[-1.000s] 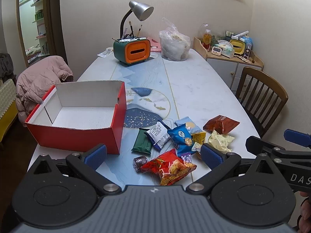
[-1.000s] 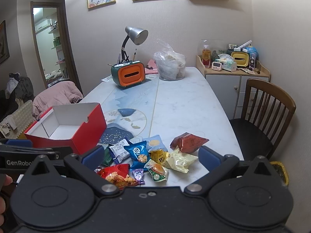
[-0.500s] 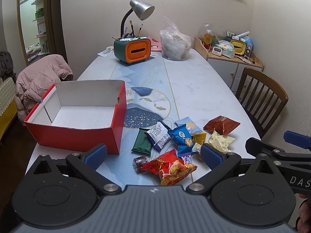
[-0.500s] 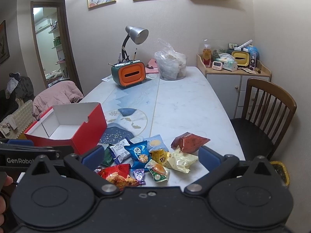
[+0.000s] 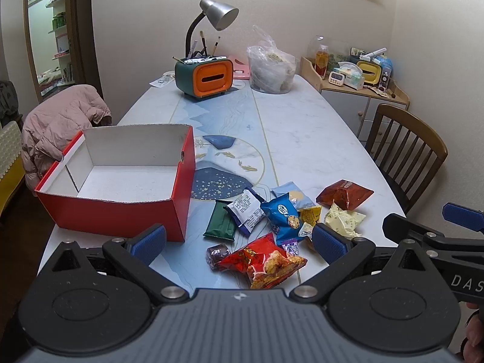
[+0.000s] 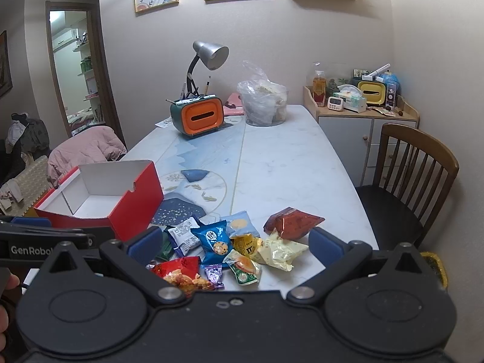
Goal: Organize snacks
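Snacks (image 5: 272, 220) heaped beside red box (image 5: 121, 211), both grippers' fingers spread

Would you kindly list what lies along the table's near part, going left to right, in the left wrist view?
Red box → green packet → blue cookie packet → pale yellow packet, with the brown-red packet just behind it.

Glossy foil snack packets (image 5: 263, 261), matt cardboard box (image 5: 121, 208), wooden chair (image 5: 405, 148).
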Demonstrator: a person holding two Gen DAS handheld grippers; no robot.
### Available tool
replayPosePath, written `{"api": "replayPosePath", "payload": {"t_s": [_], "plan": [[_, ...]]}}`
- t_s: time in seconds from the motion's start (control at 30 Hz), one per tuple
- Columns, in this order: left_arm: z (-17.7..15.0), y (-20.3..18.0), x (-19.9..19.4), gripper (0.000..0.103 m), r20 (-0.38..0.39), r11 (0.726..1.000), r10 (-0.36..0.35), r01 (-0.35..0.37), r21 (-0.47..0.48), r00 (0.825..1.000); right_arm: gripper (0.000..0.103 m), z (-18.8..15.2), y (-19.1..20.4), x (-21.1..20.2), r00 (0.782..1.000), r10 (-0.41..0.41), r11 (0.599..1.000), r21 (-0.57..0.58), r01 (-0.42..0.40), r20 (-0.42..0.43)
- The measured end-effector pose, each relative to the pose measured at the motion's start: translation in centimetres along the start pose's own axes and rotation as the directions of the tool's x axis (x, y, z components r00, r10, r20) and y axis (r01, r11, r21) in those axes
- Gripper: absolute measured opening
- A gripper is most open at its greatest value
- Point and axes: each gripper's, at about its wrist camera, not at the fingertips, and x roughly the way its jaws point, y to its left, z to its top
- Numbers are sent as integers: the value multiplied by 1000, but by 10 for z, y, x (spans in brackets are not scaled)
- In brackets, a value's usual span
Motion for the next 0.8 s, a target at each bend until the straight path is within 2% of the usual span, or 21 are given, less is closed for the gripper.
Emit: {"api": "replayPosePath", "payload": {"t_s": [0.33, 0.5, 0.8], "plan": [[7, 23, 17, 103, -20, 998, -51, 52, 38, 998, 102, 0, 10, 7, 1000, -24, 999, 21, 25, -9], [7, 36, 31, 103, -56, 993, -91, 95, 64, 994, 101, -5, 25, 15, 997, -69, 997, 33, 70, -28], [3, 36, 74, 103, -151, 977, -194, 204, 55, 969, 97, -14, 8, 47, 987, -109, 990, 78, 118, -116]]}}
